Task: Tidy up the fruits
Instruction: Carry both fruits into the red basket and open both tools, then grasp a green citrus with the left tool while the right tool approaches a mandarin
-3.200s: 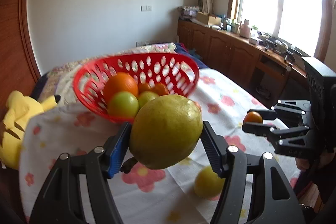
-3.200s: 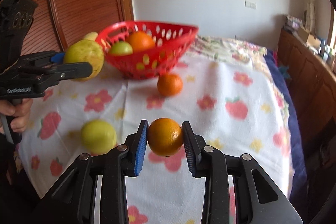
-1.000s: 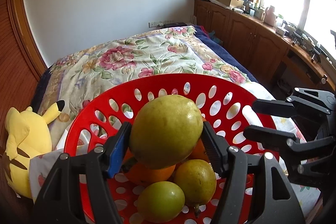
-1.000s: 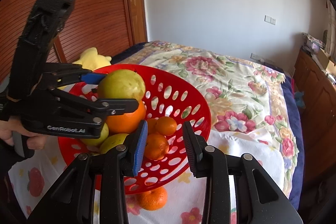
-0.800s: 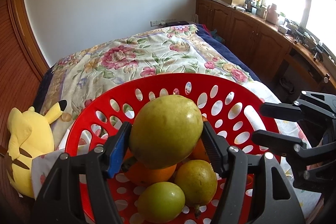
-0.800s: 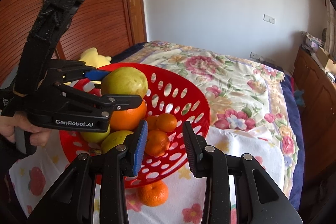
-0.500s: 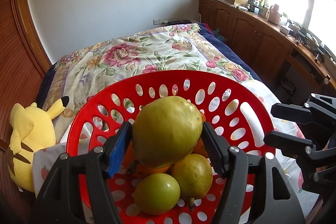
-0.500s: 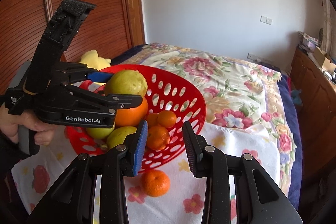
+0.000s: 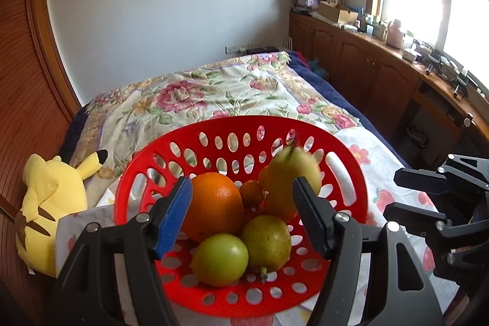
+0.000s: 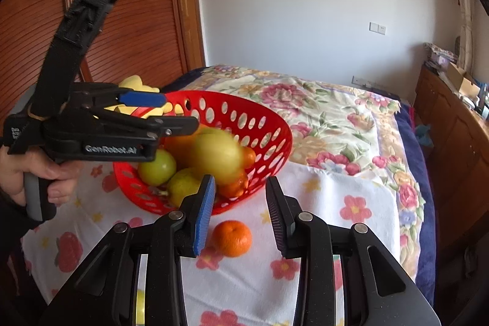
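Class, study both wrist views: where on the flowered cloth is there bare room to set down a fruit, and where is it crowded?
Free: the white flowered cloth right of the red perforated plastic basket, toward the floral quilt, and the near strip right of the loose small orange mandarin. Crowded: inside the basket, heaped with fruit, and over it, under the left gripper.

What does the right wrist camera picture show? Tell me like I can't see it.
A red basket full of fruit sits on a flowered cloth, and a blurry yellow fruit is dropping into it. The left tool hovers over the basket with nothing in it. One orange lies on the cloth, in front of the empty right tool.
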The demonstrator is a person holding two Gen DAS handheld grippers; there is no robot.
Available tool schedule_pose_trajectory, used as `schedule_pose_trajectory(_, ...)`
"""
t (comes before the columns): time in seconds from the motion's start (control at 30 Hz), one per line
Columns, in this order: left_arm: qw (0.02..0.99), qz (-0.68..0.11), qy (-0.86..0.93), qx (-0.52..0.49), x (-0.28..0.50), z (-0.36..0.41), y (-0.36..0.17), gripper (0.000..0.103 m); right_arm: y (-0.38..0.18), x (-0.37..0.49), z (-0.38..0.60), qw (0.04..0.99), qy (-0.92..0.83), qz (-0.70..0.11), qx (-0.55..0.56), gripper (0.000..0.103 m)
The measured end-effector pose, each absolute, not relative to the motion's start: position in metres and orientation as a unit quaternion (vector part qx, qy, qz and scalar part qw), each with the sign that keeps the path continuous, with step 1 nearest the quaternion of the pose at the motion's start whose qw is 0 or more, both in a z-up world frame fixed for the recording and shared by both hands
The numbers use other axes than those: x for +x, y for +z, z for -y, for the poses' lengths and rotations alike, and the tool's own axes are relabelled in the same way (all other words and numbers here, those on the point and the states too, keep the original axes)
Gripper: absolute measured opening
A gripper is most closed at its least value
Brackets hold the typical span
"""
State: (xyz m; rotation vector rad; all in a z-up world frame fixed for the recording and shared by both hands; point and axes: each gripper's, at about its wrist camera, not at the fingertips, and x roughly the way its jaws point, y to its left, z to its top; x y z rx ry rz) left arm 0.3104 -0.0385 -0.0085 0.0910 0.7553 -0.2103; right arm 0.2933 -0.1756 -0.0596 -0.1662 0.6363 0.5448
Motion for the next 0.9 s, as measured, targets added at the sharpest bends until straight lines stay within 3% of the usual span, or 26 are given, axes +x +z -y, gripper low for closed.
schedule_pose_trajectory(0.37,0.942,-0.319,-0.103,0.023,0.237,0.022,-0.006,0.069,-0.065,0.262,0.186,0.916,0.251,-0.307,-0.062,0.039)
schedule_pose_trajectory(0.9,0.942,-0.312,-0.122,-0.003,0.15,0.029,-0.061,0.069,-0.099,0.22,0.2,0.92,0.228,-0.317,-0.042,0.044)
